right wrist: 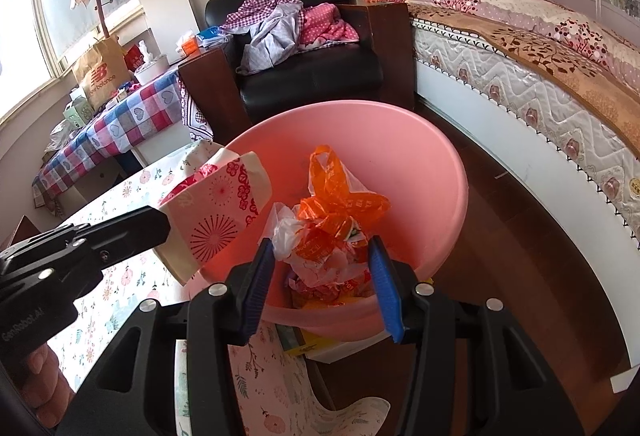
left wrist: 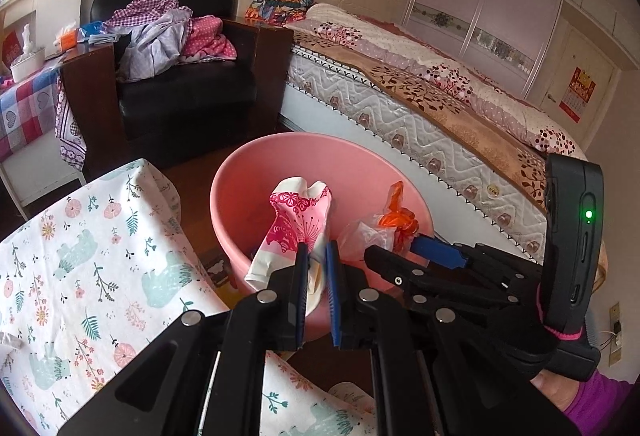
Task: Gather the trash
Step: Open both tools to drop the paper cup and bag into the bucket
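A pink plastic bin [left wrist: 240, 163] [right wrist: 440, 139] stands on the floor beside the table. My left gripper [left wrist: 316, 248] is shut on a crushed paper cup [left wrist: 300, 211] printed with red flowers and holds it over the bin's near rim. In the right wrist view the left gripper [right wrist: 166, 224] comes in from the left with the cup [right wrist: 216, 211]. My right gripper [right wrist: 320, 248] is shut on a bundle of orange and clear plastic bags [right wrist: 332, 220] over the bin's mouth. The left wrist view shows the right gripper [left wrist: 392, 246] with the bag bundle [left wrist: 396, 220] at its tips.
A table with a floral cloth [left wrist: 80, 256] lies to the left and below. A black armchair [left wrist: 180, 75] piled with clothes stands behind the bin, and a bed [left wrist: 440, 107] runs along the right. A checked table [right wrist: 120, 123] with clutter is at far left.
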